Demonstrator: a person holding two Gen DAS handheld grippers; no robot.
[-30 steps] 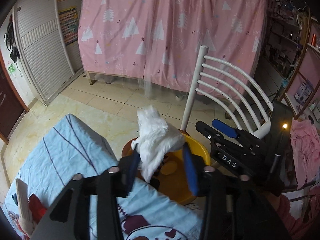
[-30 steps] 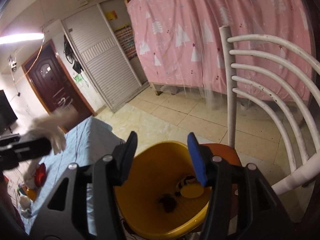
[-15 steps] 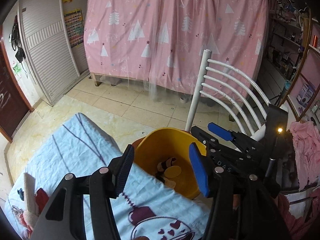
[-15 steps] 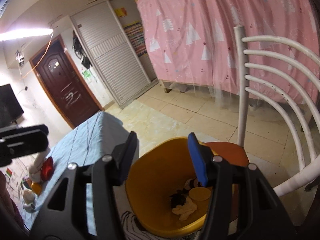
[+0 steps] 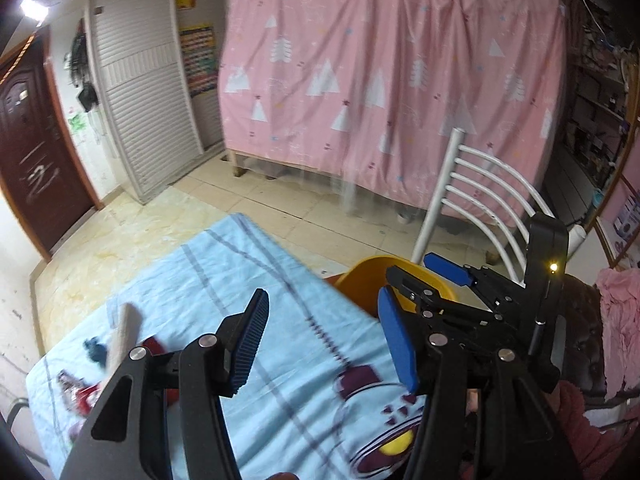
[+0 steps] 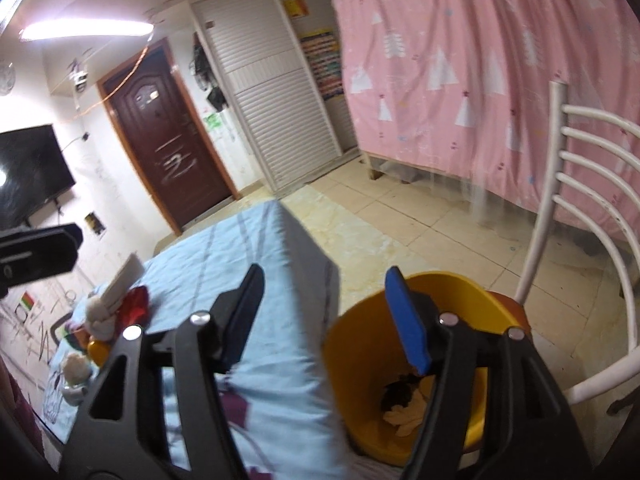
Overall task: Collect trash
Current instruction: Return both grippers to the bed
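Note:
My left gripper point(image 5: 325, 338) hangs open and empty over the light-blue tablecloth point(image 5: 240, 264). The yellow bin point(image 5: 360, 276) stands on a chair seat past the table's right edge. In the right wrist view the bin point(image 6: 356, 360) holds a crumpled white tissue point(image 6: 408, 412) and dark scraps. My right gripper point(image 6: 326, 316) is above the table edge beside the bin; its jaws are opening with nothing between them. Trash lies at the table's far left: a red piece point(image 6: 134, 304), a pale flat stick point(image 6: 122, 280) and white wads point(image 6: 98, 316).
A white slatted chair point(image 6: 560, 184) carries the bin. A pink curtain point(image 5: 380, 80) hangs behind it, with tiled floor in front. A dark door point(image 6: 168, 136) and a louvred cupboard point(image 6: 272, 92) stand at the left. Pink cloth point(image 5: 616, 320) lies at the right edge.
The left gripper let the white tissue go into the bin. Both grippers then swung left from over the bin toward the table. The right jaws have widened.

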